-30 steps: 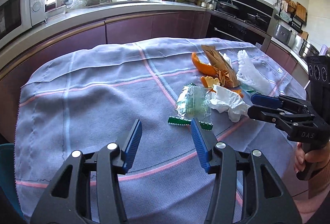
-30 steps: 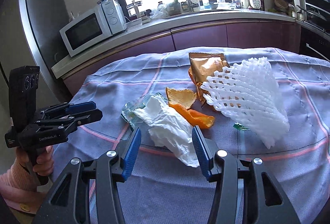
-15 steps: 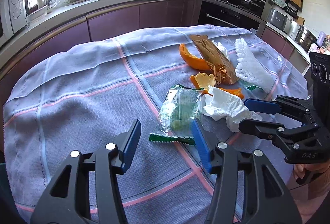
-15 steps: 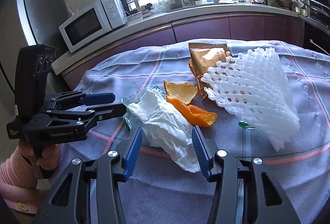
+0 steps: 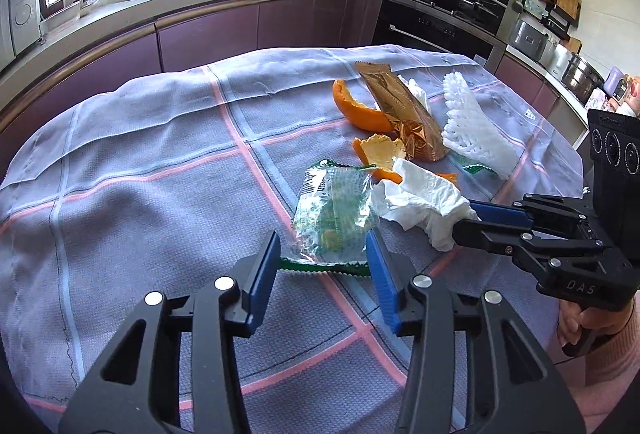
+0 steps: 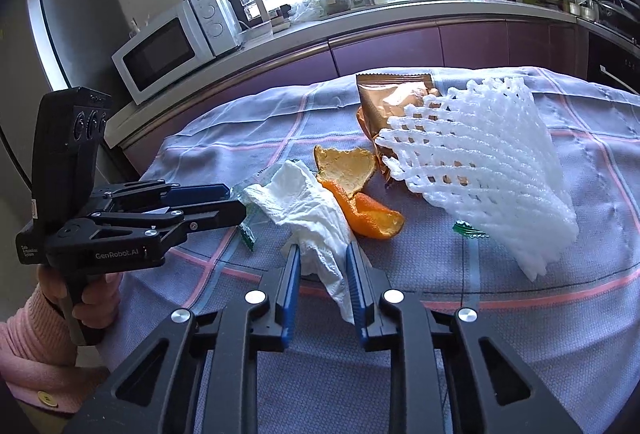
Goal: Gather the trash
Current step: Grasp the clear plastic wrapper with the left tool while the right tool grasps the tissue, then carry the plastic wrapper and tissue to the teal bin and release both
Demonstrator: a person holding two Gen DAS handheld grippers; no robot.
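Note:
Trash lies on a checked tablecloth. A clear green snack wrapper lies between the fingers of my left gripper, which is open around its near end. A crumpled white tissue lies between the fingers of my right gripper, which is still open around its near end; the tissue also shows in the left wrist view. Orange peels, a brown foil wrapper and a white foam fruit net lie behind.
A small green wrapper scrap lies by the foam net. Another peel lies farther back. A kitchen counter with a microwave and sink curves behind the table. An oven stands at the right.
Both grippers moved forward and down onto the trash and their fingers narrowed. The left now straddles the green wrapper, the right straddles the tissue.

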